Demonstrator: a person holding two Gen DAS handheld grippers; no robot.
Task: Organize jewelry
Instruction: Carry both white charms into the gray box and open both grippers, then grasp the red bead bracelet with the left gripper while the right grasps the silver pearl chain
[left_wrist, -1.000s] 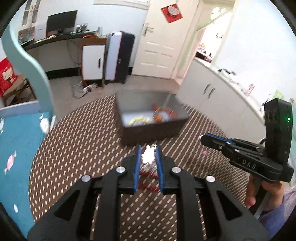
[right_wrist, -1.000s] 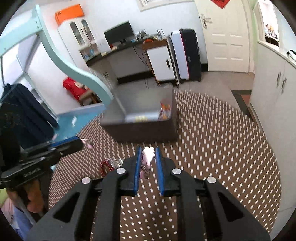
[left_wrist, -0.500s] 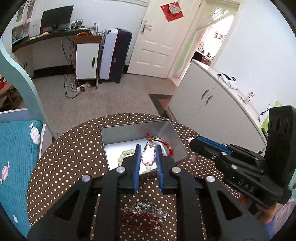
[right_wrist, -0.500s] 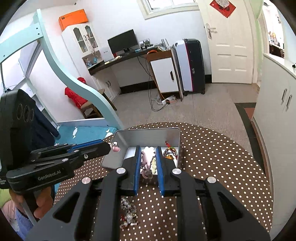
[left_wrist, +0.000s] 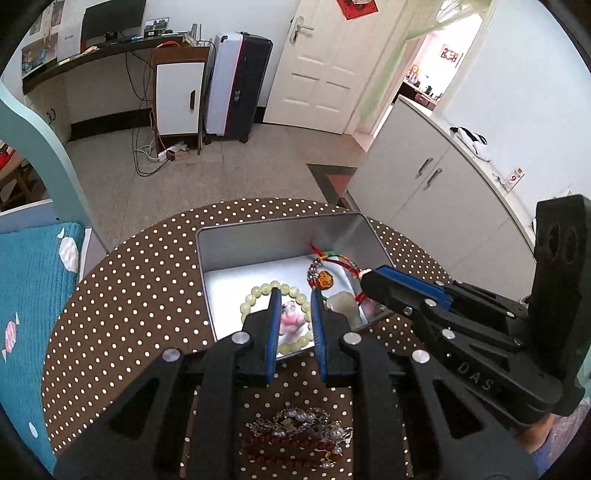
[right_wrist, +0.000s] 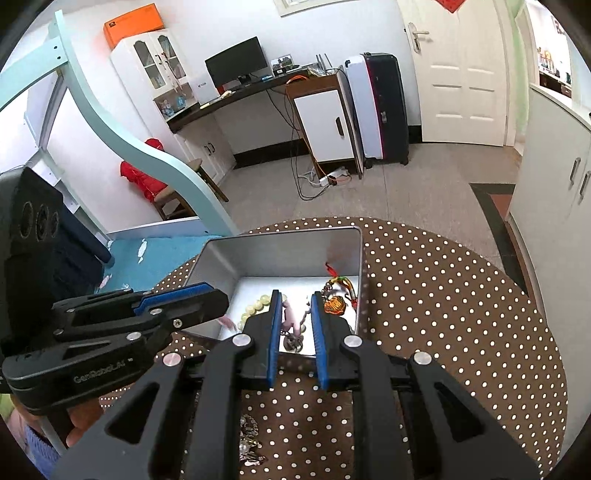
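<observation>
An open silver tin (left_wrist: 280, 236) sits on the dotted round table. Inside lie a pale green bead bracelet (left_wrist: 255, 295), a red-string charm (left_wrist: 325, 278) and a pale jade piece (left_wrist: 341, 301). My left gripper (left_wrist: 294, 293) hangs over the tin's near part, shut on a pink ornament (left_wrist: 291, 319). My right gripper (right_wrist: 293, 293) is beside it over the same tin (right_wrist: 280, 251), shut on a pink-and-white ornament (right_wrist: 290, 314) with a metal pendant dangling below. Each gripper shows in the other's view: the right gripper (left_wrist: 369, 277) and the left gripper (right_wrist: 218, 299).
A loose heap of bead and metal jewelry (left_wrist: 299, 432) lies on the brown dotted tablecloth (left_wrist: 140, 295) in front of the tin, under my grippers. A teal bed frame (right_wrist: 155, 155) is to the left and white cabinets (left_wrist: 424, 177) to the right, past the table's edge.
Both grippers have moved forward across the table with their ornaments, from short of the tin to above its near part. The jewelry heap now lies beneath the grippers.
</observation>
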